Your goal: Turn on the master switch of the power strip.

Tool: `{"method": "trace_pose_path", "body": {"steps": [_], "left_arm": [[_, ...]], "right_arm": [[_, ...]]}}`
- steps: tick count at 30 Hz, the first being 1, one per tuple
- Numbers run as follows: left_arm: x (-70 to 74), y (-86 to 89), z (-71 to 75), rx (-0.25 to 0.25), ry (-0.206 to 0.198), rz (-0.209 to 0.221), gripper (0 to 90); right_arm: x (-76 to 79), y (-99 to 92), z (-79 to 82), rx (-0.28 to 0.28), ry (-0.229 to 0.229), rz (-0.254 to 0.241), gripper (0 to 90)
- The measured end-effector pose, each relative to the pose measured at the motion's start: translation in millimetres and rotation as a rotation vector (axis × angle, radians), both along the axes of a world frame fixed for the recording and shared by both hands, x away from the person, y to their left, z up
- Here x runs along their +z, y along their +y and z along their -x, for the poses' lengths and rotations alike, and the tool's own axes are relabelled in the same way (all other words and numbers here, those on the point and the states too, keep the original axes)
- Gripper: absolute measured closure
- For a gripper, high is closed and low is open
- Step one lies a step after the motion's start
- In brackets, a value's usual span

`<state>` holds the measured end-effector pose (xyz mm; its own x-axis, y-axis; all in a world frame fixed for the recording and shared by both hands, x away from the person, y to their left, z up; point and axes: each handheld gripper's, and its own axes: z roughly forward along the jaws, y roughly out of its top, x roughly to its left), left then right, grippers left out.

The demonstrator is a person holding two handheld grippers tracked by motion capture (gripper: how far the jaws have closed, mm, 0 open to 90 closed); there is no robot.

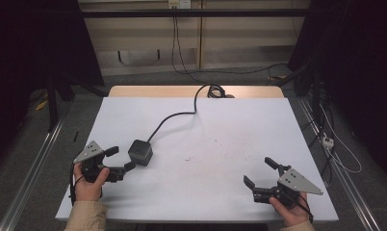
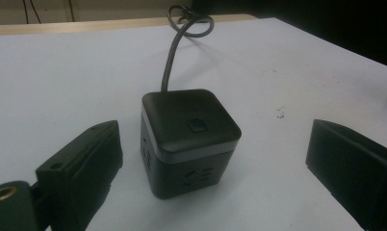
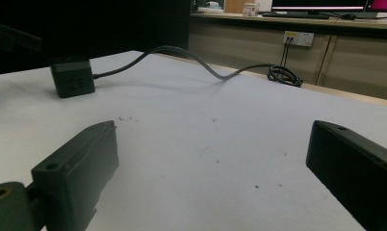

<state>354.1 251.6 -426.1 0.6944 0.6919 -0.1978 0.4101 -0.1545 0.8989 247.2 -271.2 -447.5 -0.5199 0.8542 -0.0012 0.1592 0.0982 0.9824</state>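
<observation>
On the white tabletop (image 1: 206, 144), left of centre: dark cube power socket (image 1: 140, 152), upright, between wide-spread jaws of left gripper (image 1: 120, 158), untouched. Right gripper (image 1: 261, 172) wide too, holding nothing, well apart.

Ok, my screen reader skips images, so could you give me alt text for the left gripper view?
A dark cube power socket stands on a white table between the open jaws of the left gripper, touching neither. Its grey cable runs from the back to a coil at the table's far edge.
</observation>
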Motion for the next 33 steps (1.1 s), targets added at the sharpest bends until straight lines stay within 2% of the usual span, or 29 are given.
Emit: {"method": "trace_pose_path", "body": {"steps": [18,33], "left_arm": [[-6.1,8.4,7.2,0.008,-0.010,0.029,5.4],[-10.5,19.7,13.6,0.019,-0.003,0.019,5.4]], "right_arm": [[0.3,-0.5,0.9,0.000,0.000,-0.003,3.5],[0.1,-0.2,0.9,0.007,0.003,-0.001,3.6]]}}
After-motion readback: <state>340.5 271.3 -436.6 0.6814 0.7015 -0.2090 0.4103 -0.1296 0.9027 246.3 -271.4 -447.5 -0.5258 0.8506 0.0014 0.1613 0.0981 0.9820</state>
